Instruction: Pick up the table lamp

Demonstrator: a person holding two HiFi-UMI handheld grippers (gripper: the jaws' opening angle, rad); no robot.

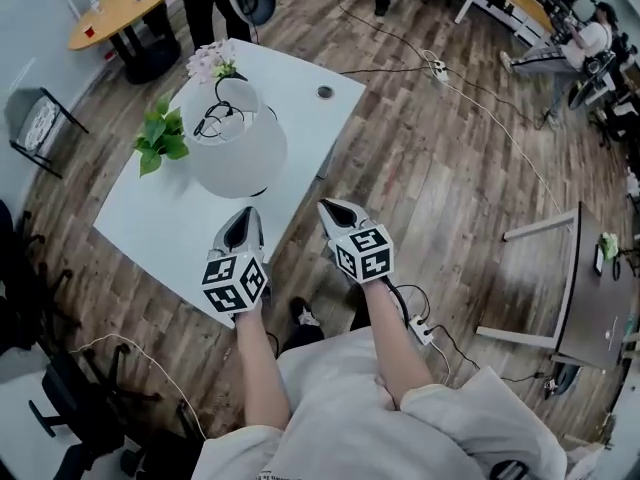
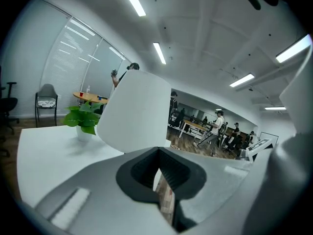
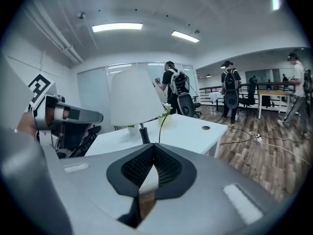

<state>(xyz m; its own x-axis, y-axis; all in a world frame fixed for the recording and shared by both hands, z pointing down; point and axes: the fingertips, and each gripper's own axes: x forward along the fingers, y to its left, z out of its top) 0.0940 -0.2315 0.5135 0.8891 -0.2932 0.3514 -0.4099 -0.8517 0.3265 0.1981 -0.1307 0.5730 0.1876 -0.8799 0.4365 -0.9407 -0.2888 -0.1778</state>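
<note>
On one table (image 1: 300, 98) stand one table lamp (image 1: 238, 150) and two plants (image 1: 160, 136) (image 1: 212, 62); left claw (image 1: 247, 214), right claw (image 1: 328, 207) both closed, empty.

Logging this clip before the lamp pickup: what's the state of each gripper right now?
Left gripper: closed, holding nothing.
Right gripper: closed, holding nothing.

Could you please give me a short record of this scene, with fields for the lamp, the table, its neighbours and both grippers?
Lamp: white-shaded table lamp, upright on the table, not gripped
Table: white rectangular table
Neighbours: green leafy potted plant and pink flowers, both beside the lamp
Left gripper: jaws together, empty, short of the lamp
Right gripper: jaws together, empty, beside the table's edge
</note>
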